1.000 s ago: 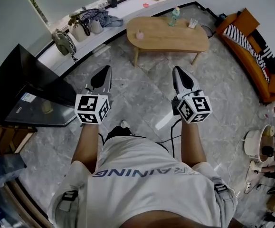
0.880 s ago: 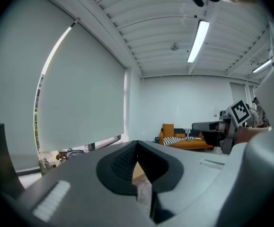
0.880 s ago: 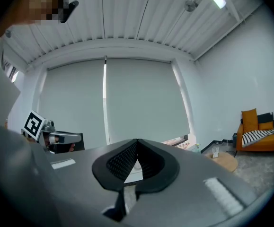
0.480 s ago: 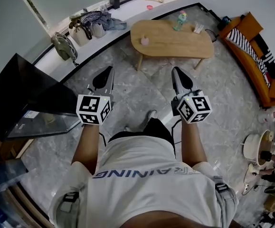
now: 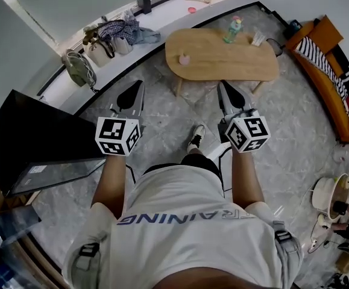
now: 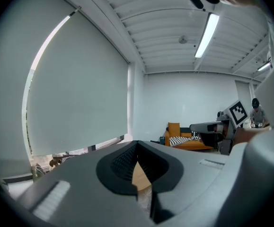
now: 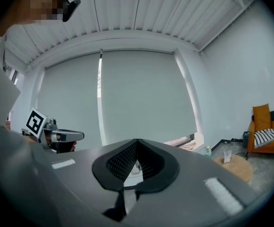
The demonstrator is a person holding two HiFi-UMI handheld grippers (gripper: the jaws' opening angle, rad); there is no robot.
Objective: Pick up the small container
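Observation:
A small pink container (image 5: 184, 59) stands near the left end of an oval wooden table (image 5: 222, 62). A pale green bottle (image 5: 235, 29) and a clear holder (image 5: 258, 38) stand at the table's far right. My left gripper (image 5: 138, 88) and right gripper (image 5: 223, 88) are held side by side over the floor, just short of the table's near edge. Both are shut with nothing in them. In the left gripper view the jaws (image 6: 137, 145) meet, with table wood showing below. In the right gripper view the jaws (image 7: 137, 143) meet too, with the table (image 7: 238, 167) to the right.
An orange sofa (image 5: 337, 71) with a striped cushion lines the right wall. A black cabinet (image 5: 35, 137) stands at the left. Bags (image 5: 102, 38) sit on the window ledge. Stools and clutter (image 5: 337, 197) fill the lower right. The person's shoe (image 5: 196, 137) steps forward on marble floor.
The person has walked toward the table, which now lies closer under the gripper tips. Both grippers stay shut and level.

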